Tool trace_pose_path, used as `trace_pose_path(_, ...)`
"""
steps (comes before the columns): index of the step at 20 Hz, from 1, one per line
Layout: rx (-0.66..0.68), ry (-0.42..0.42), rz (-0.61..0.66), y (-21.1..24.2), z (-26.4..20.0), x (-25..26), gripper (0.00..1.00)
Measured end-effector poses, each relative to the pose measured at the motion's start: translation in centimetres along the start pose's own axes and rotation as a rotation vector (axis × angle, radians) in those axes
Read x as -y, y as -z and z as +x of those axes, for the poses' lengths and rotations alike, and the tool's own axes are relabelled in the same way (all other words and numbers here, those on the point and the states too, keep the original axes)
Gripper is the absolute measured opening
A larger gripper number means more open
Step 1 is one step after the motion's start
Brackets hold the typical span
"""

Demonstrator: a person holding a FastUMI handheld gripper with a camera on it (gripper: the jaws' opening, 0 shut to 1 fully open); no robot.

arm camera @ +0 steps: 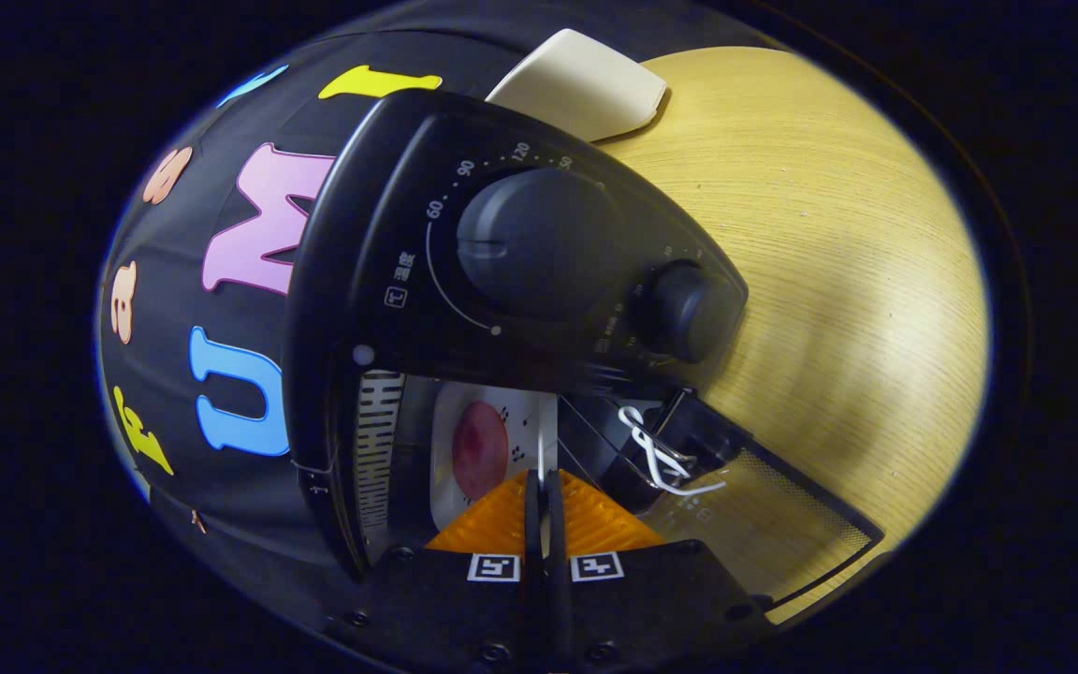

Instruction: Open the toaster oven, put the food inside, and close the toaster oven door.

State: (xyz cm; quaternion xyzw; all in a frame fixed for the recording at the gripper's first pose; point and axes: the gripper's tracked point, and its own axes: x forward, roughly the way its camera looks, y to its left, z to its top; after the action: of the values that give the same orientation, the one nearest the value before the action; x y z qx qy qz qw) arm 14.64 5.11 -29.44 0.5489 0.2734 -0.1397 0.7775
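Observation:
The black toaster oven [389, 234] fills the view, seen tilted on its side, with a large dial [534, 239] and a smaller dial [689, 314] on its control panel. Its glass door [782, 529] hangs open toward the wooden table. Inside the oven lies a white tray [445, 487] carrying a round reddish piece of food [480, 449]. My gripper [544, 479] is at the oven's mouth, its fingertips just before the tray's edge. The two fingers are pressed together and I see nothing between them.
A white cord loop [661, 454] hangs on the door's black handle [689, 426]. The oven stands on a light wooden table [829, 262]. A white flat object [586, 80] lies beyond the oven. A metal rack edge [375, 449] shows beside the tray.

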Motion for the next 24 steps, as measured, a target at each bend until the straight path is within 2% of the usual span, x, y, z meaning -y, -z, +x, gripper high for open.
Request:
trace_pose_path(3,0.037,0.031,-0.023,0.2,0.7,-0.3,0.05)
trace_pose_path(6,0.059,0.018,-0.051,0.5,1.1,-0.7,0.06)
trace_pose_path(12,0.040,-0.043,-0.120,1.5,-0.8,-1.5,0.16)
trace_pose_path(14,0.029,-0.059,-0.145,1.9,-1.4,-1.8,0.37)
trace_pose_path(15,0.018,-0.092,-0.146,2.3,-2.0,-2.6,0.55)
trace_pose_path(17,0.007,-0.072,-0.187,2.7,-2.7,-2.3,0.91)
trace_pose_path(19,-0.013,-0.052,-0.222,3.8,-3.8,-1.8,0.93)
trace_pose_path(21,-0.043,-0.034,-0.252,4.5,-4.9,-1.2,0.99)
trace_pose_path(24,-0.060,-0.028,-0.374,5.1,-6.9,-0.7,0.98)
